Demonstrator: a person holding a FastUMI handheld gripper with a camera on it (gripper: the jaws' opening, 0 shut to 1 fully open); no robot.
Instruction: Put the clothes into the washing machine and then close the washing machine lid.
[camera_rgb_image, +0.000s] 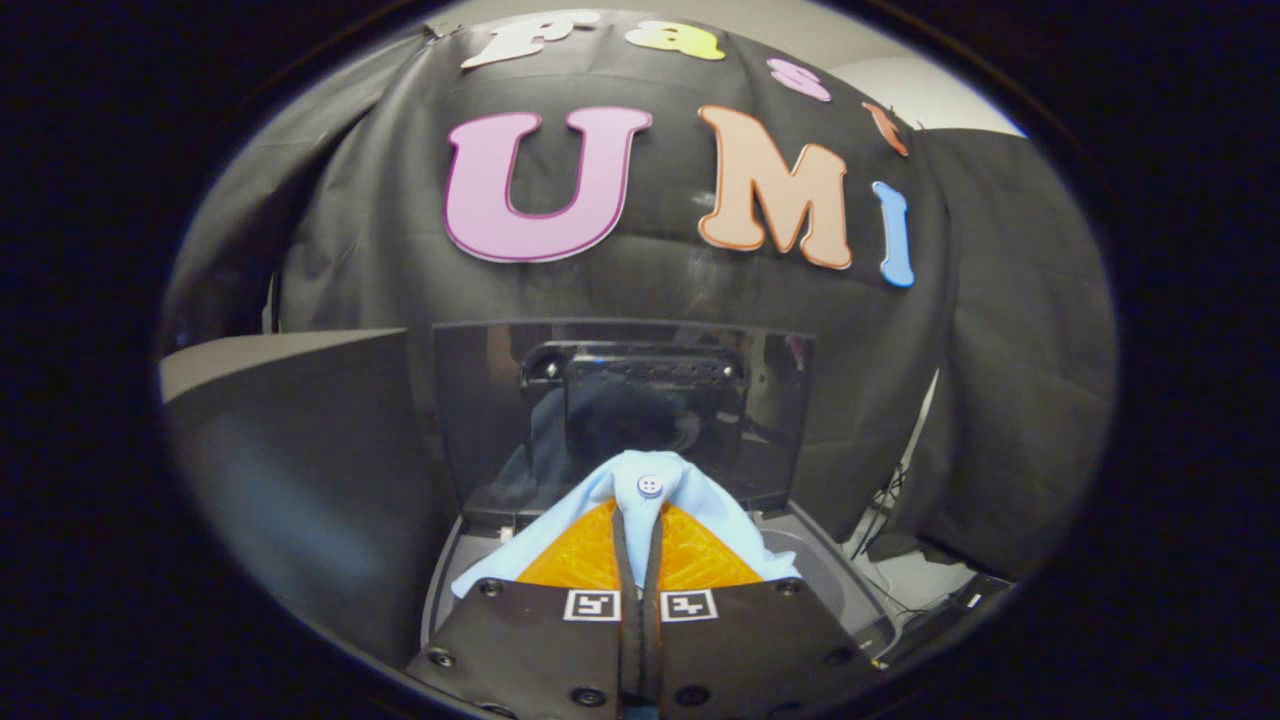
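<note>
The claw (640, 520) is clamped on a light blue buttoned cloth garment (700, 505). Just beyond it stands the raised dark glossy washing machine lid (480, 420), above the grey machine top (820, 570).

The washing machine (855, 590) carries the things here; its grey top shows just under and to the right of the gripper (640, 520). Its dark lid (480, 420) stands upright at the far side, open. The gripper's orange fingers (580, 560) are pressed together on a light blue garment (700, 500) with a white button, held over the machine's opening. At the far right, cables lie on the floor (900, 580).
</note>
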